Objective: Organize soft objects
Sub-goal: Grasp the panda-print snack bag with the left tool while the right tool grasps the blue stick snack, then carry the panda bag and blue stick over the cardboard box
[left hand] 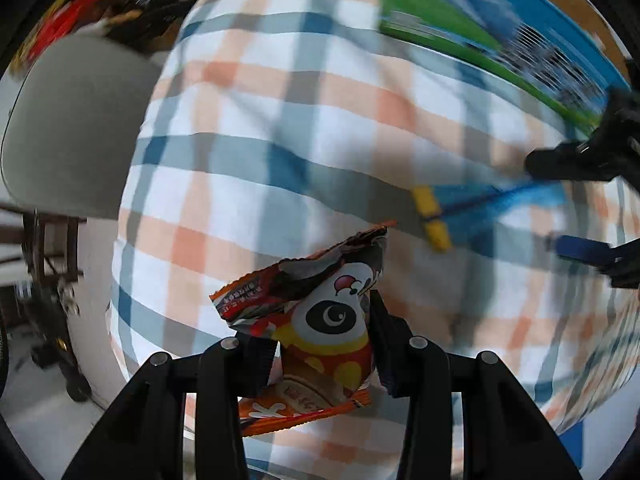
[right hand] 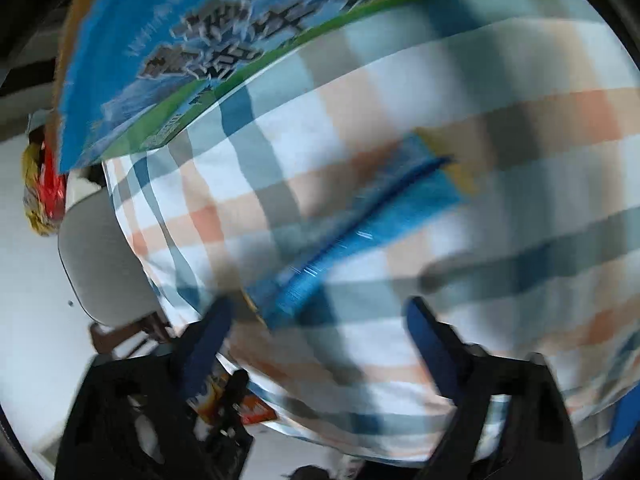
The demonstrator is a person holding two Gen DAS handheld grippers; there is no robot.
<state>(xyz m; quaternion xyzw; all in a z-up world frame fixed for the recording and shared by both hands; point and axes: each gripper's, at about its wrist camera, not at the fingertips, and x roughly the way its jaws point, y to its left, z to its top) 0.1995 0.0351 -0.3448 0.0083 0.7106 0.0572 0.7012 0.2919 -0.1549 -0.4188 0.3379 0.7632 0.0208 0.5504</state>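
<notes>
My left gripper [left hand: 320, 348] is shut on an orange and red snack packet [left hand: 324, 320] with a panda face, held just above the checked cloth [left hand: 280, 120]. A blue packet with a yellow end [left hand: 480, 204] lies flat on the cloth to the right. In the left wrist view, my right gripper [left hand: 576, 204] comes in from the right edge, open, with the blue packet's near end between its fingers. In the blurred right wrist view, the right gripper [right hand: 320, 340] stands wide open just short of the blue packet [right hand: 360, 232]. The orange packet [right hand: 224, 396] shows at the lower left there.
A large box printed in blue and green [left hand: 500, 32] [right hand: 200, 40] lies on the far side of the cloth [right hand: 500, 120]. A grey chair seat [left hand: 72, 128] [right hand: 104, 264] stands beside the table's left edge. Red and yellow bags [right hand: 44, 192] sit further off.
</notes>
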